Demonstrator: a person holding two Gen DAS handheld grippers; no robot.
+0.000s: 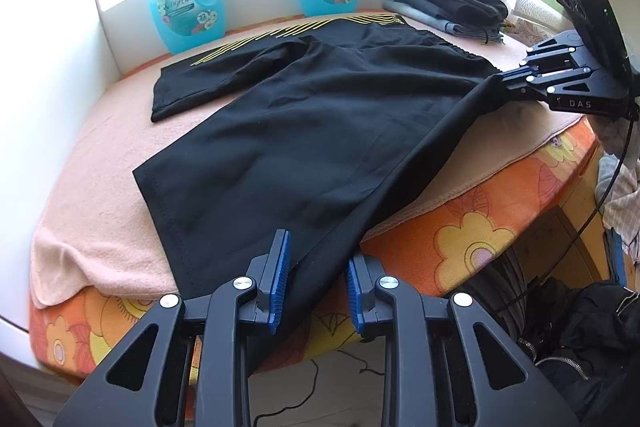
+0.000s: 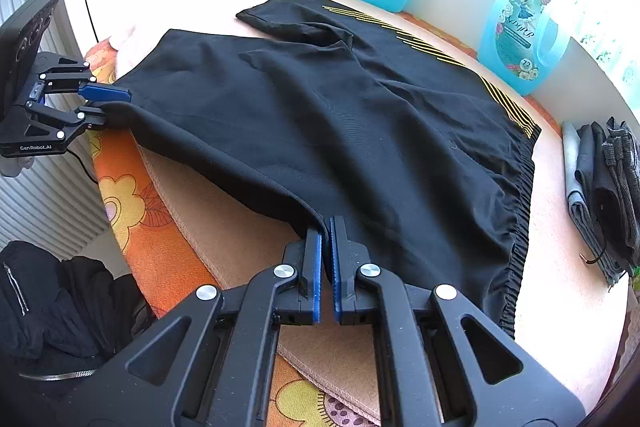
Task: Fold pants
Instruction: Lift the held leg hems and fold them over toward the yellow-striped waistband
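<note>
**Shorts spread flat, near edge held at one end only**

Black pants (image 1: pixel 320 115), short-legged with yellow stripes down one side, lie spread on a peach towel (image 1: pixel 80 195) over a flowered orange cover (image 1: pixel 460 239). The near leg's hem hangs off the front edge.

Right gripper (image 2: pixel 326 227): jaws pinched shut on the near side seam close to the waistband, fabric caught between the blue pads. My read is that it anchors that end so the cloth stays taut along the edge.

Left gripper (image 1: pixel 316 255): jaws parted, straddling the hem corner; the cloth lies between the pads, against one and clear of the other. No grip here. Likely a let-go or a re-grip before the leg goes over its twin.

Two blue detergent bottles (image 1: pixel 184 11) stand at the back by the bright window, and a stack of folded dark clothes (image 1: pixel 452 7) sits off to the waistband side, well apart from the work.

What each view adds:
- Left wrist view shows the hem gap plainly, and the right gripper from outside, cloth drawn into a peak at its tips.
- Right wrist view shows the gathered elastic waistband (image 2: pixel 520 187) and the left gripper side-on, one blue finger (image 2: pixel 105 92) above the fabric.
</note>
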